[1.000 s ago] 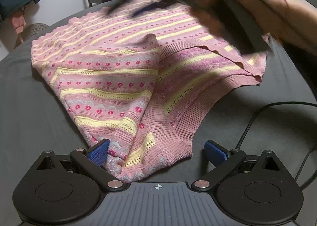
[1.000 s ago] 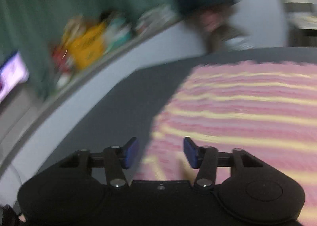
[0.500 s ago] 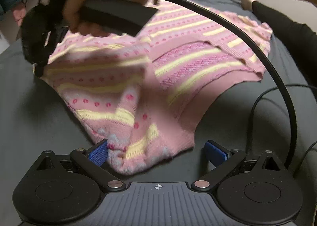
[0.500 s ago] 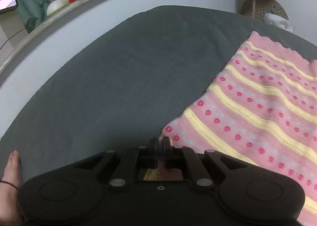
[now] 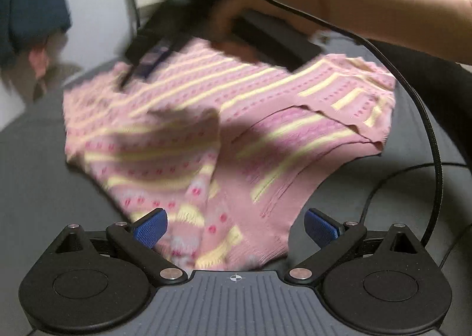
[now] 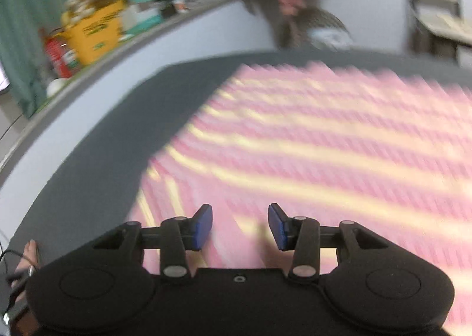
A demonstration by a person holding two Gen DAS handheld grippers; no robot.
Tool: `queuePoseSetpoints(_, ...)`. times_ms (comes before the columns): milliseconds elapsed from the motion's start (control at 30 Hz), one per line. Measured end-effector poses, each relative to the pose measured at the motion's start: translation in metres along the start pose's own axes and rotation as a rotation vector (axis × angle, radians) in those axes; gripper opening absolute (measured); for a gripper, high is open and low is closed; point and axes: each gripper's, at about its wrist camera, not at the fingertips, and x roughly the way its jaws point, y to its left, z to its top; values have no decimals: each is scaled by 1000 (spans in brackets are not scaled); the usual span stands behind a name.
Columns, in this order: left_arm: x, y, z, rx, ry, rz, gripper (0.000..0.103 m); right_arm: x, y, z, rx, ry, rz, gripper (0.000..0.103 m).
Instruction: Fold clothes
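The pink and yellow sweater (image 5: 224, 129) lies partly folded on the gray bed (image 5: 35, 188). Its bottom corner sits between the wide-apart fingers of my left gripper (image 5: 236, 230), but they do not pinch it. My right gripper (image 6: 239, 227) hangs over its stripes, fingers opening, nothing between them.
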Motion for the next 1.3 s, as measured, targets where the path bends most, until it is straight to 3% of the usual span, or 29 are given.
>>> queuePoseSetpoints(100, 12, -7, -1, 23, 58, -23, 100, -9, -16, -25, 115, 4, 36, 39)
queuePoseSetpoints(233, 22, -13, -5, 52, 120, -39, 100, 1, -29, -41, 289, 28, 156, 26)
queuePoseSetpoints(267, 23, -13, -6, 49, 131, -58, 100, 7, -31, -43, 318, 33, 169, 18)
queuePoseSetpoints(333, 24, -15, -7, 39, 157, -102, 100, 14, -32, -45, 351, 24, 171, 7)
queuePoseSetpoints(400, 25, -15, -11, 40, 167, -117, 100, 15, -31, -46, 355, -10, 148, 6)
queuePoseSetpoints(600, 16, -12, -12, 11, 185, -179, 100, 14, -21, -53, 293, -38, 98, 6)
queuePoseSetpoints(667, 5, -16, -8, 47, 149, -178, 100, 8, -16, -54, 273, -49, 85, 12)
queuePoseSetpoints(767, -11, -17, 0, 70, 44, -116, 100, -10, -2, -58, 243, -87, 68, 24)
queuePoseSetpoints(867, -17, -12, 5, 67, -11, -21, 100, -26, 25, -71, 176, -71, 205, 24)
queuePoseSetpoints(1000, -22, 10, 7, -39, -32, -11, 100, -14, 62, -90, 134, 20, 410, 24)
queuePoseSetpoints(1167, -33, 23, 0, -91, -39, -85, 100, 21, 80, -102, 253, 128, 459, 25)
queuePoseSetpoints(1300, -27, 22, -5, -62, 15, 22, 100, 34, 84, -108, 361, 108, 446, 32)
